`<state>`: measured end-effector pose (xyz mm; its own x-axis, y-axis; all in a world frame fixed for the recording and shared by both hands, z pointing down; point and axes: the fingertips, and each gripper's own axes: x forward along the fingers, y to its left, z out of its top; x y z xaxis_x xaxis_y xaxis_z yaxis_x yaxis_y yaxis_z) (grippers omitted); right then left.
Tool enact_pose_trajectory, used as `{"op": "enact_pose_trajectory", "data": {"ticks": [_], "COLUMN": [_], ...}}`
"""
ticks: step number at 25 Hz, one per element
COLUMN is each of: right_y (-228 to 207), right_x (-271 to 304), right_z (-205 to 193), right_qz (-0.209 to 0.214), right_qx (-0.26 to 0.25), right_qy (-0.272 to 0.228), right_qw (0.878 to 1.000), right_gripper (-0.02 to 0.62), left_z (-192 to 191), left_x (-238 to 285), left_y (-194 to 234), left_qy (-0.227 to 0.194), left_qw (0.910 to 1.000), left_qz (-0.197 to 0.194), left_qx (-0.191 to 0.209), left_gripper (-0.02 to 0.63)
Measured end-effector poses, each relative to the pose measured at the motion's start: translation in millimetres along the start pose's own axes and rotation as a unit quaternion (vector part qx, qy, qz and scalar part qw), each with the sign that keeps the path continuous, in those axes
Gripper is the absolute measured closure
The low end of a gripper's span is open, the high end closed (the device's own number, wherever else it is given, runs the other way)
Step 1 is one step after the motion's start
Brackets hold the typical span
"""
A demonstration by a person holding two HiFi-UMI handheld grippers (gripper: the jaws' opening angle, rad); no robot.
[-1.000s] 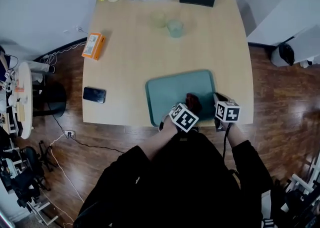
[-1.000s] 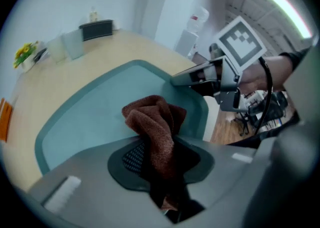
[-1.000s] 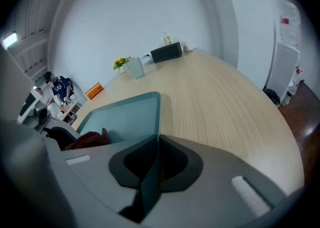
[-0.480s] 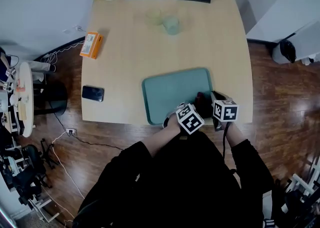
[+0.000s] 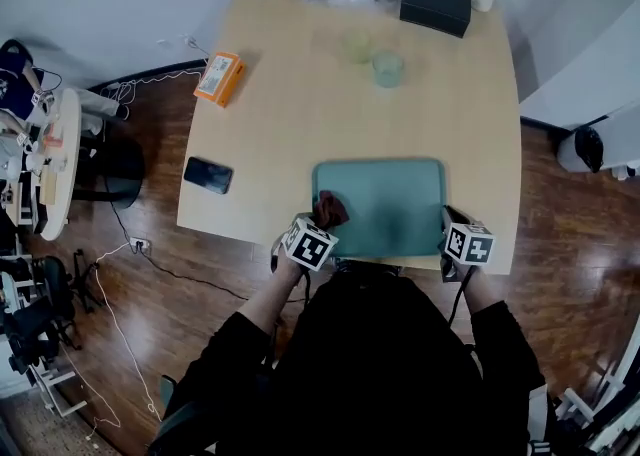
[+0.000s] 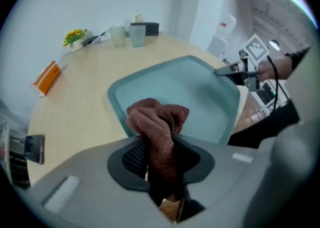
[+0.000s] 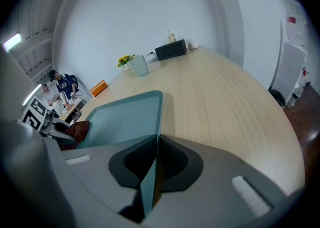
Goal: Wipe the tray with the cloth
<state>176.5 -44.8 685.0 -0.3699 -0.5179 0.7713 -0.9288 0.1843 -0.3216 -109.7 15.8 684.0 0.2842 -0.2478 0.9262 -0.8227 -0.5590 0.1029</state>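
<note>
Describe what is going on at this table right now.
A person holds a gripper in each hand. The left gripper is shut on a bunched brown cloth, which sits at the near left corner of the green tray. The right gripper is shut on the tray's right rim, apparently steadying it. The tray lies flat at the near edge of the table.
</note>
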Motion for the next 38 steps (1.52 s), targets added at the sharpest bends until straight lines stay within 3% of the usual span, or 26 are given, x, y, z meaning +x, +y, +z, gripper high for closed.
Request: {"op": "enact_pose_trajectory", "data": {"ticks": [2,5,10,14,17,21,25,29,32,38], "right_y": [1.0,3.3,3.7,2.0,0.9,-0.5,-0.5,-0.3,1.3,4.0], "right_x": [-0.5,-0.9,2.2,1.1,1.2,1.6,2.1,2.3,1.3,-0.4], "right_z": [1.0,4.1,6.1,2.3,2.3,2.1,0.4,-0.3,0.8,3.0], "right_qz": [0.001,0.001,0.001,-0.003,-0.005,-0.009,-0.011,-0.012,-0.011,-0.013], "right_qx": [0.001,0.001,-0.001,0.004,0.006,0.007,0.005,0.006,0.007,0.004], "right_qy": [0.001,0.000,-0.004,-0.004,-0.006,-0.008,-0.009,-0.007,-0.006,-0.008], "right_qw": [1.000,1.000,1.000,1.000,1.000,1.000,1.000,1.000,1.000,1.000], "right_gripper": [0.577,0.577,0.572,0.572,0.572,0.572,0.572,0.575,0.575,0.575], "left_z": [9.8,49.7,104.0,105.7,85.9,37.9,-0.2,-10.4,-1.1,68.8], "left_x": [0.1,6.6,25.3,26.2,21.7,13.5,9.7,8.0,9.2,29.0], "left_y": [13.9,43.9,78.5,66.4,31.7,-32.1,-72.7,-95.2,-90.1,-42.9], "left_qy": [-0.011,-0.026,-0.011,-0.006,-0.001,0.007,0.012,0.034,0.042,0.038], "left_qw": [0.9999,0.9990,0.9985,0.9963,0.9931,0.9762,0.9423,0.9150,0.9118,0.9109], "left_qz": [0.010,0.028,0.027,0.025,-0.010,-0.050,-0.058,-0.117,-0.124,-0.070], "left_qx": [-0.005,0.022,0.046,0.082,0.117,0.211,0.330,0.385,0.389,0.405], "left_gripper": [0.518,0.518,0.518,0.518,0.518,0.520,0.526,0.526,0.526,0.526]}}
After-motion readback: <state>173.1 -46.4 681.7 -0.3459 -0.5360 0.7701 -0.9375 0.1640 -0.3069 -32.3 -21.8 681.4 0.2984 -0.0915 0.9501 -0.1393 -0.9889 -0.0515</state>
